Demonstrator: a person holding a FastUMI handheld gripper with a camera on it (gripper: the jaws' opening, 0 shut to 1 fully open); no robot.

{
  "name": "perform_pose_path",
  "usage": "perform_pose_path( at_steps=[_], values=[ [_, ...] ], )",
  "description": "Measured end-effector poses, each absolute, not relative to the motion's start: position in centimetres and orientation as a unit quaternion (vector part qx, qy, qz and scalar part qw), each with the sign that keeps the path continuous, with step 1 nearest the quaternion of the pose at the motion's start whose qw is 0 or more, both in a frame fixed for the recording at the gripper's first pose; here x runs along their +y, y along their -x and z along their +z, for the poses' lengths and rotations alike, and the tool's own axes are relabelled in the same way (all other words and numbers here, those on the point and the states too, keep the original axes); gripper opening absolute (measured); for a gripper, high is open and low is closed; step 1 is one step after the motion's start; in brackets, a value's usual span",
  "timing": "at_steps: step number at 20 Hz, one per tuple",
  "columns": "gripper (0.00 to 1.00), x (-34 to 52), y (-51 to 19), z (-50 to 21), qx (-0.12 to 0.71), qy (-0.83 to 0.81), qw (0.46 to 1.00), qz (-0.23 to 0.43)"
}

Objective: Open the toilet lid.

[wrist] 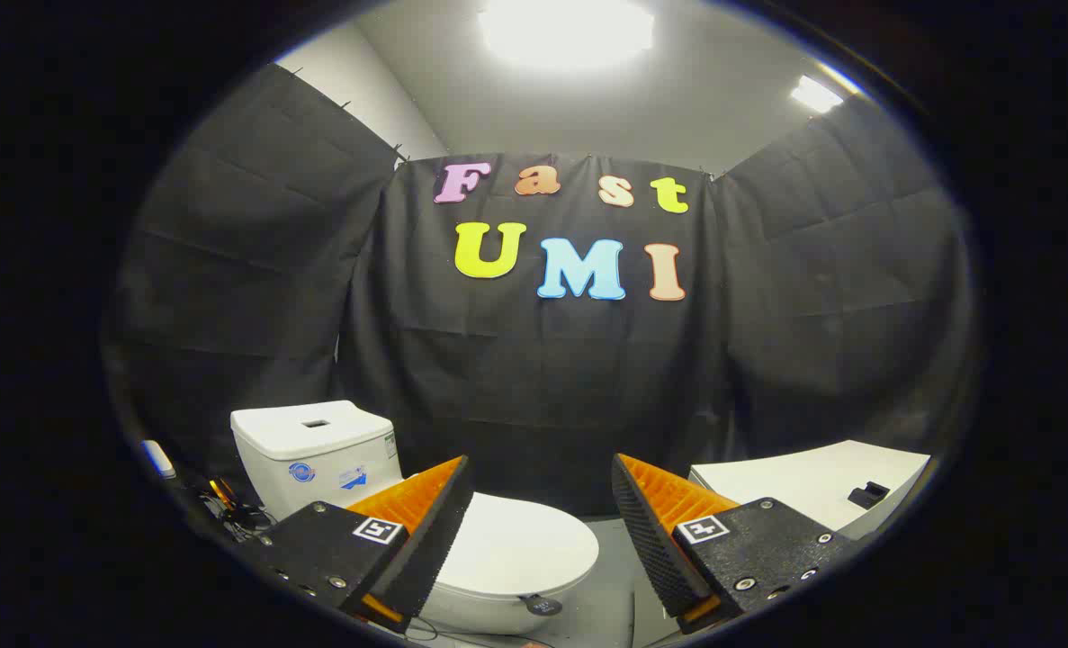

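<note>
Hovering with gripper fingers spread apart, gripping nothing; toilet lid lying closed just beyond them — tank standing behind it.

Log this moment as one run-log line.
phase: approach | gripper: jaws open, holding nothing | toilet lid: closed, beyond the jaws | tank: behind the lid | contact: none

The toilet lid looks like smooth, glossy white plastic; the cistern behind it is glossy ceramic. The hand-held gripper, fingers apart, has ribbed, matt pads.
</note>
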State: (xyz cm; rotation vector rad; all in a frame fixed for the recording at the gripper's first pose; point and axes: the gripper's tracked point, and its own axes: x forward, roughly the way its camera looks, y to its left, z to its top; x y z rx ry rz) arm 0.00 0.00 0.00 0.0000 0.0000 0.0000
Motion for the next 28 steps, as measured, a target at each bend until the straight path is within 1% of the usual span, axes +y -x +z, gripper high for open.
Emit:
perform_pose_path(
  at_steps=[17,21,23,25,28],
  values=[
    [0.95,-0.7,0.1,0.3,-0.006,-0.001,1.0,-0.011],
    [0.95,-1.8,-0.1,0.3,-0.008,-0.008,1.0,-0.027],
    [0.95,-1.2,-0.8,0.2,-0.013,-0.034,0.999,-0.02],
    [0.95,-0.7,-1.6,-0.6,-0.001,-0.062,0.998,-0.008],
    [0.95,-1.4,-2.5,-1.4,0.007,-0.109,0.994,-0.017]
  ],
)
